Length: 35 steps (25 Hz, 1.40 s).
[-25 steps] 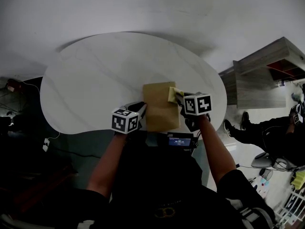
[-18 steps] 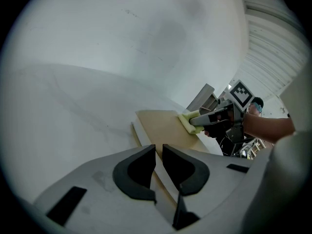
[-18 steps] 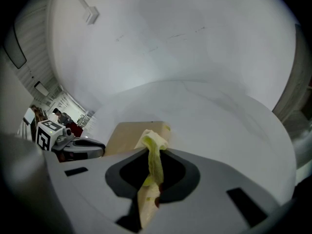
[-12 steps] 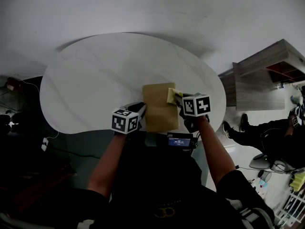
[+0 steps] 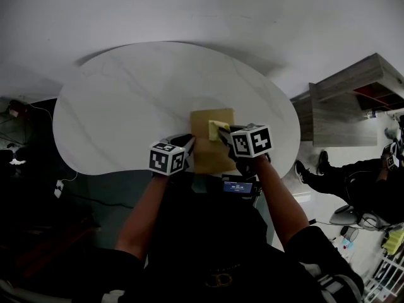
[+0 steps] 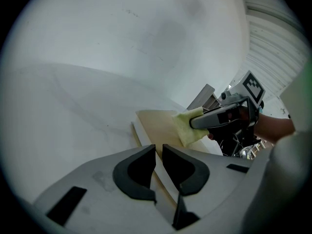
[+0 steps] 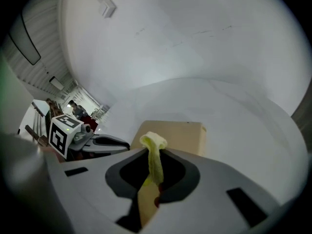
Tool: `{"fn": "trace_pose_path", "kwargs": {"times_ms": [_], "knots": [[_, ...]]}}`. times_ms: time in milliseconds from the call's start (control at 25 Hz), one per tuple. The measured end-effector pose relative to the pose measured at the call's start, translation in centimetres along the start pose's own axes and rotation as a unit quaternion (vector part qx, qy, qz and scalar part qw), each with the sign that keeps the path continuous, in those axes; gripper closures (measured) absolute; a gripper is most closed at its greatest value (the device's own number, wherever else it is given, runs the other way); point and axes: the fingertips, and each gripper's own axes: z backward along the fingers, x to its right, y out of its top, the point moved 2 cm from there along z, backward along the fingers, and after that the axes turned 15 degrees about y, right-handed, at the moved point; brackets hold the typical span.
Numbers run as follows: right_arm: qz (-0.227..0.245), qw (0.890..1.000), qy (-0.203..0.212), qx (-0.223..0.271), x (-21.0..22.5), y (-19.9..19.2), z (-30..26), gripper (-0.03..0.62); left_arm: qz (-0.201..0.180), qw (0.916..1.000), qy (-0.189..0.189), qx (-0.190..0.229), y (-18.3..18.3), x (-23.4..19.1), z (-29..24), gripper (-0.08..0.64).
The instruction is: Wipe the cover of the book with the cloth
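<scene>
A tan book (image 5: 208, 150) lies flat near the front edge of the white oval table (image 5: 126, 106). My right gripper (image 5: 222, 133) is shut on a yellow cloth (image 5: 216, 129) and holds it down on the far half of the cover. In the right gripper view the cloth (image 7: 155, 155) stands pinched between the jaws, with the book (image 7: 178, 135) beyond. My left gripper (image 5: 189, 144) rests at the book's left edge with its jaws closed together. In the left gripper view its tips (image 6: 158, 165) lie over the book's pale page edge (image 6: 141, 135), and the cloth (image 6: 190, 128) shows farther along.
A grey shelf unit (image 5: 344, 103) stands to the right of the table. A person sits on the floor at the far right (image 5: 353, 169). A small device with a lit screen (image 5: 238, 185) hangs just in front of the table's near edge. Cables lie on the floor at left (image 5: 19, 115).
My right gripper has slid left with the cloth, from the book's right edge to the middle of the cover. The left gripper and the book have stayed put.
</scene>
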Motion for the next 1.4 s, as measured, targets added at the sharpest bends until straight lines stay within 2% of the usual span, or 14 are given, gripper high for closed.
{"fn": "trace_pose_path", "kwargs": {"times_ms": [440, 1400], "knots": [[0.005, 0.999, 0.036, -0.032, -2.8, -0.7, -3.0, 0.505, 0.003, 1.0, 0.0, -0.001, 0.0, 0.1, 0.0, 0.512], [0.013, 0.998, 0.015, -0.052, -2.1, -1.7, -4.1, 0.505, 0.008, 1.0, -0.001, 0.0, 0.1, 0.1, 0.0, 0.512]]}}
